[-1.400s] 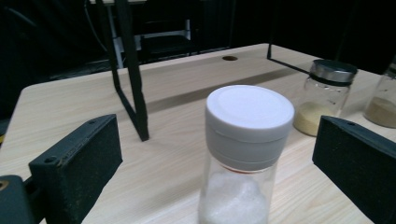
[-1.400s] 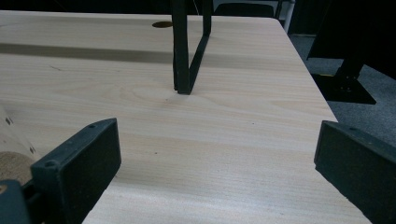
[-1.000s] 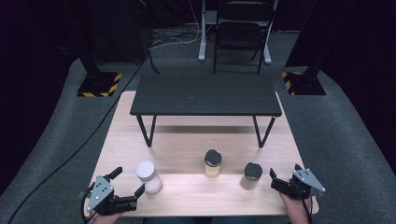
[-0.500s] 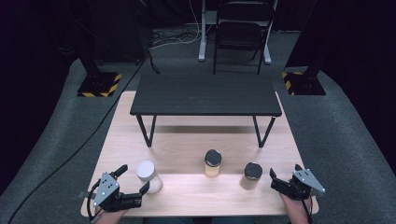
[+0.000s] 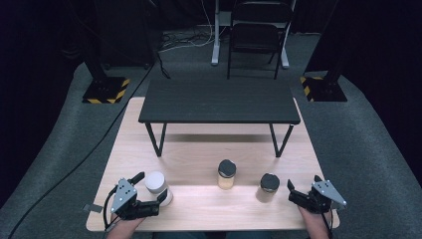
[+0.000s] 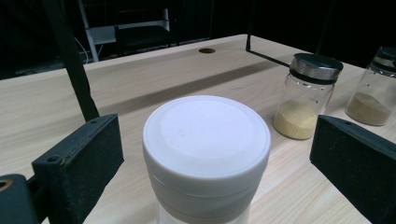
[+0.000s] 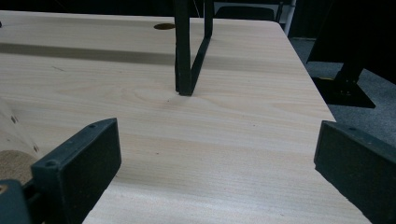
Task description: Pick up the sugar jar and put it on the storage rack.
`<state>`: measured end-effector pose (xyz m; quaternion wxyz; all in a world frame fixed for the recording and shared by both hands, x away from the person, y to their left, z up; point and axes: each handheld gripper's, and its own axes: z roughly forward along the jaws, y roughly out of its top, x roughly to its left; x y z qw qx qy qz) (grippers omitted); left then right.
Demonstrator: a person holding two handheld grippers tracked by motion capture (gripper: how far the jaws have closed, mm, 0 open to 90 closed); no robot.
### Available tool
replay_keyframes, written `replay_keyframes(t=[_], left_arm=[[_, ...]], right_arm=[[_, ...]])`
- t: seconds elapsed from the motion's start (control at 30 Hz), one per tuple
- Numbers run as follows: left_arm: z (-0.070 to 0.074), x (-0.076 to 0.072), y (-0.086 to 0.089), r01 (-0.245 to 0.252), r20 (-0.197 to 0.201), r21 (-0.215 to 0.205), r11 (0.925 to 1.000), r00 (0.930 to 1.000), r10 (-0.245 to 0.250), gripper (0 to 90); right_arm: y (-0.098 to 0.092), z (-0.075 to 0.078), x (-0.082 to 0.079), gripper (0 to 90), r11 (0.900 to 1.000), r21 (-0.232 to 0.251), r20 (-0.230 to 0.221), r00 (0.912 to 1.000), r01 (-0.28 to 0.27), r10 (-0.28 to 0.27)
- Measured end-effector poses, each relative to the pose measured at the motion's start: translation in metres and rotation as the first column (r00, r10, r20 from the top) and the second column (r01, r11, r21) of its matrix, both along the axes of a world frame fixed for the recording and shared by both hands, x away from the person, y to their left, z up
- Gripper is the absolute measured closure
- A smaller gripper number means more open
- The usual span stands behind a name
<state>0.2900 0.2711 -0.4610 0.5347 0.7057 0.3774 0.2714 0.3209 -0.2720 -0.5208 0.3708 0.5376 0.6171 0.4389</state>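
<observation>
White-lidded and round, the plastic jar (image 6: 206, 154) stands near the front left of the pale wooden tabletop (image 5: 199, 154), between the spread, released fingers (image 6: 79, 158) of the left gripper (image 5: 149, 191), which do not yet touch it. The grasp seems about to begin, with closing and lifting left to do. The right gripper (image 5: 294, 191) rests open just beside a dark-lidded glass jar of brown powder (image 5: 268, 187), holding nothing.

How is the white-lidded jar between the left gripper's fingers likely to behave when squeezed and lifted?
The white-lidded jar looks rigid, so it should hold shape under the left gripper. Its smooth round wall could slip or twist in the fingers. Standing upright and fairly squat, it probably won't tip easily. Its weight can't be judged.
</observation>
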Motion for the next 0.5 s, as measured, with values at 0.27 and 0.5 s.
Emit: replay_keyframes(t=[0.27,0.5], left_arm=[[-0.0049,0.0052,-0.0051,-0.013,-0.017,0.021,0.9997,0.9998,0.013,4.5],[-0.0072,0.004,-0.006,-0.033,-0.014,0.038,0.9988,0.9993,0.033,25.5]], right_arm=[[-0.0002,0.0,0.0001,0.1,1.0,0.001,0.0,1.0,0.0,0.0],[-0.0003,0.0,0.0,0.1,1.0,0.002,0.001,1.0,0.0,0.0]])
